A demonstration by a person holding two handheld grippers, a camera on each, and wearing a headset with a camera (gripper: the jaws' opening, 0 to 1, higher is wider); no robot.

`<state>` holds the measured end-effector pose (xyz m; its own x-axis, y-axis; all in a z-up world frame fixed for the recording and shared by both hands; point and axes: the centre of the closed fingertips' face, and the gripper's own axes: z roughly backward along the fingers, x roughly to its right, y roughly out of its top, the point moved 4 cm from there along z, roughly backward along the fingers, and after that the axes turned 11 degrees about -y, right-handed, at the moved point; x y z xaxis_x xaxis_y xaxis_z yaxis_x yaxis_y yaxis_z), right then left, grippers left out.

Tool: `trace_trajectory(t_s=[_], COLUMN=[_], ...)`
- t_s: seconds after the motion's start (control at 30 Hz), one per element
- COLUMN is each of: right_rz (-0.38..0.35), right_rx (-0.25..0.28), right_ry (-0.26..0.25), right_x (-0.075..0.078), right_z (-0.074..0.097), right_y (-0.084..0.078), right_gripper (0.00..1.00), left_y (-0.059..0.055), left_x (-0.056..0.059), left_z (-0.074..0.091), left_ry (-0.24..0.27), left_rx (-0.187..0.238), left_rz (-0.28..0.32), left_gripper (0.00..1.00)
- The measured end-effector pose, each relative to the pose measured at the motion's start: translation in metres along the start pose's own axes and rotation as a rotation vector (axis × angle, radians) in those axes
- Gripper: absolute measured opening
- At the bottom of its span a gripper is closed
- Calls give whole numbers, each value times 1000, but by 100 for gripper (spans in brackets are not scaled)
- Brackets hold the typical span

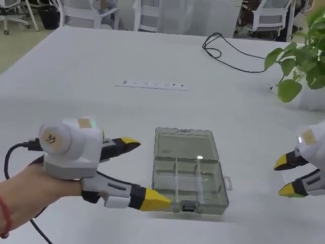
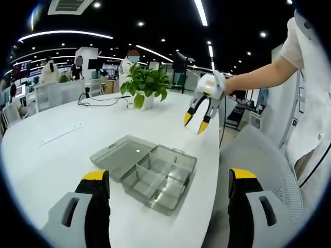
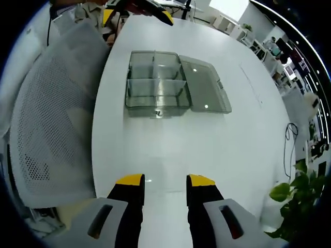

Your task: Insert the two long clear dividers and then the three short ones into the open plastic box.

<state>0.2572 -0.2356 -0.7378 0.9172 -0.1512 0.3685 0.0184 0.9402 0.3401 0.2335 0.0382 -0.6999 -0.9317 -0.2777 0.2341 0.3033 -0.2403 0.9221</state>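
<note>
The left tool [image 1: 148, 171] gapes wide, empty, just beside the open clear plastic box [image 1: 216, 202] on the tabletop [image 1: 101, 107], dividers [image 1: 176, 179] apparently seated inside. The right tool [image 1: 282, 177], narrower, holds nothing. Dividers look light, stiff, slippery: pinch the top edge.

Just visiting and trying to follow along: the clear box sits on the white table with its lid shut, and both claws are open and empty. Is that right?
Not quite: the lid is open, lying flat beyond the clear box, as the head view shows. The rest holds: the box sits on the white table, and the left claw and right claw are open and empty.
</note>
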Motion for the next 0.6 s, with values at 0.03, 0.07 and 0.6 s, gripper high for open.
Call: trace_trajectory(t_s=[0.03,0.07,0.6], right_rz=[4,11,88], right_rx=[11,22,142], right_ry=[-7,-18,-110], right_x=[1,2,1], right_z=[2,7,50], right_y=[4,11,90], right_gripper=[33,33,33], left_y=[3,8,58], left_x=[-1,-1,8], left_z=[-2,-3,-43], left_ry=[-1,3,-59], left_rx=[14,29,214], left_rz=[8,19,404], left_gripper=[97,96,69])
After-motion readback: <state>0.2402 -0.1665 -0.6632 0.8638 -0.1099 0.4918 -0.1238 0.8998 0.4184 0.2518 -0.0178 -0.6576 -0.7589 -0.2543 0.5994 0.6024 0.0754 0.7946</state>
